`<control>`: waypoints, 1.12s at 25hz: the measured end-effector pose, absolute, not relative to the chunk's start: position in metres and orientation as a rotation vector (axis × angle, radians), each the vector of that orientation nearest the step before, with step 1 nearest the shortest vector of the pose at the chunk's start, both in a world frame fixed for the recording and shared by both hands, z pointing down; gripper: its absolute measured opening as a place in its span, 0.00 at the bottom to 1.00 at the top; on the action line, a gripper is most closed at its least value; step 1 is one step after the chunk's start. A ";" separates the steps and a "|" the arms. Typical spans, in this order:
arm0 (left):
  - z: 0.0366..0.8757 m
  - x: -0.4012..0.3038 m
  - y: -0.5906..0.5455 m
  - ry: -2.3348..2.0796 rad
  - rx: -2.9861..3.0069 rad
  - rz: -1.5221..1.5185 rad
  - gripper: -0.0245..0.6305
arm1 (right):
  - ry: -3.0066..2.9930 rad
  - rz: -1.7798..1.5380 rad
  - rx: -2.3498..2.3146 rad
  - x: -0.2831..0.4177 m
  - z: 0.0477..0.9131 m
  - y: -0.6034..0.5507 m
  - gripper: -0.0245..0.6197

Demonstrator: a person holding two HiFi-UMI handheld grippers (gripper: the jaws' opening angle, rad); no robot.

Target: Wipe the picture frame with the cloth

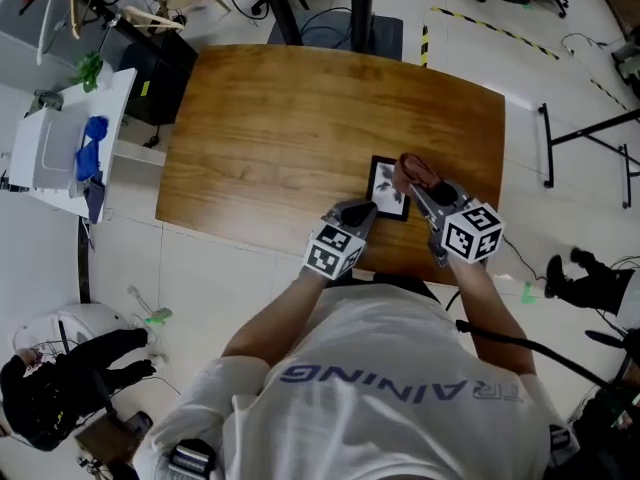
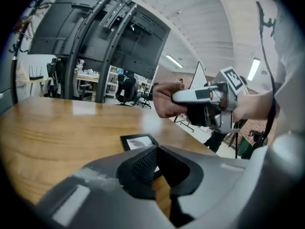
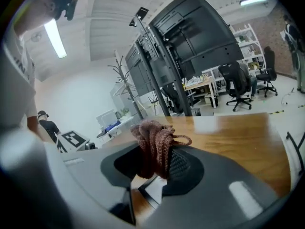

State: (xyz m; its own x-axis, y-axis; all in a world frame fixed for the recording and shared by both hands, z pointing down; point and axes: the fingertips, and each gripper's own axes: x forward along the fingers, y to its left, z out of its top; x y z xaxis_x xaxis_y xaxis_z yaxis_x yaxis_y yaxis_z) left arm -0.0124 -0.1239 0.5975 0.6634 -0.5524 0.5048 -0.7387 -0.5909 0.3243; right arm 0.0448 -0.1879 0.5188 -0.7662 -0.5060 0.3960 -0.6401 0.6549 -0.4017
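Note:
A small black picture frame [image 1: 387,187] with a white print lies flat near the front right of the wooden table [image 1: 300,128]. My right gripper [image 1: 414,180] is shut on a bunched reddish-brown cloth [image 1: 411,171], which it holds over the frame's right edge. In the right gripper view the cloth [image 3: 155,143] stands up between the jaws, with a bit of frame [image 3: 151,187] showing below. My left gripper [image 1: 362,211] sits at the frame's near left corner with its jaws together. In the left gripper view the frame [image 2: 137,141] lies just beyond the jaws, with the cloth [image 2: 164,101] above it.
The table's front edge [image 1: 260,243] runs just under both grippers. A white side stand [image 1: 55,143] with blue items is on the left. Behind the table is a black stand base [image 1: 335,33]. A metal stand [image 1: 590,138] and cables lie on the floor at the right.

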 end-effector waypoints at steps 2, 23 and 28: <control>0.619 -0.008 -0.124 -0.931 2.364 0.537 0.05 | -2.575 0.848 0.928 0.033 0.538 -0.193 0.22; 0.673 0.002 -0.119 -0.751 2.274 0.656 0.05 | -2.171 1.226 0.993 0.002 0.650 -0.217 0.22; 0.674 0.000 -0.120 -0.773 2.237 0.648 0.05 | -2.161 1.233 1.029 0.011 0.650 -0.217 0.22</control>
State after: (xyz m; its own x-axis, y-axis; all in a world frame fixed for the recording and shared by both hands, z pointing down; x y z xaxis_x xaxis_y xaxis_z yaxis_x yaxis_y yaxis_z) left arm -0.0004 -0.1205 0.6740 0.7004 -0.3418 0.6266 -0.6769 -0.5965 0.4313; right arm 0.0112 -0.2168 0.6505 -0.6235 -0.3840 0.6810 -0.7816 0.3237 -0.5332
